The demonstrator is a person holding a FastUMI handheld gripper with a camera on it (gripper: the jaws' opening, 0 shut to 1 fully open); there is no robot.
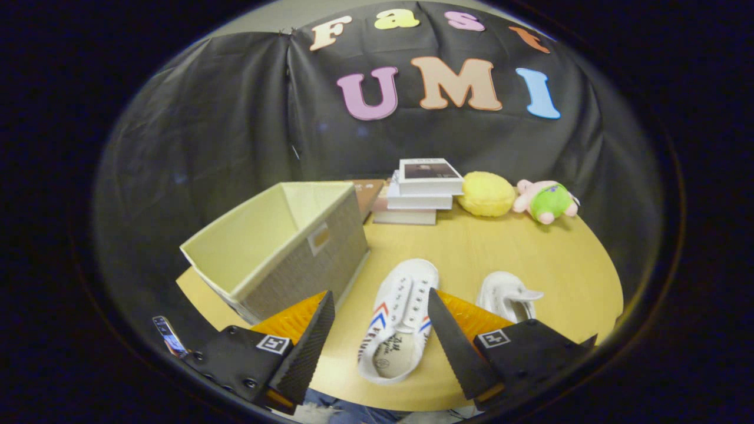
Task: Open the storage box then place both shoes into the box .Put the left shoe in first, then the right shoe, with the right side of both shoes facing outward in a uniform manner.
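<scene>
An open grey fabric storage box (283,247) with a cream lining stands on the round wooden table (548,265), ahead and to the left of my fingers. One white shoe (397,321) with red and blue chevrons lies on the table below the gap between my fingers, toe pointing away. A second white shoe (506,294) lies to its right, partly hidden by my right finger (450,338). My gripper (380,344) hovers above the table, open, with nothing pressed between the fingers.
At the table's far side sit a stack of books (421,191), a yellow plush (486,193) and a pink and green plush toy (545,201). A brown flat lid-like panel (368,194) lies behind the box. A small phone-like object (169,335) shows left of my left finger.
</scene>
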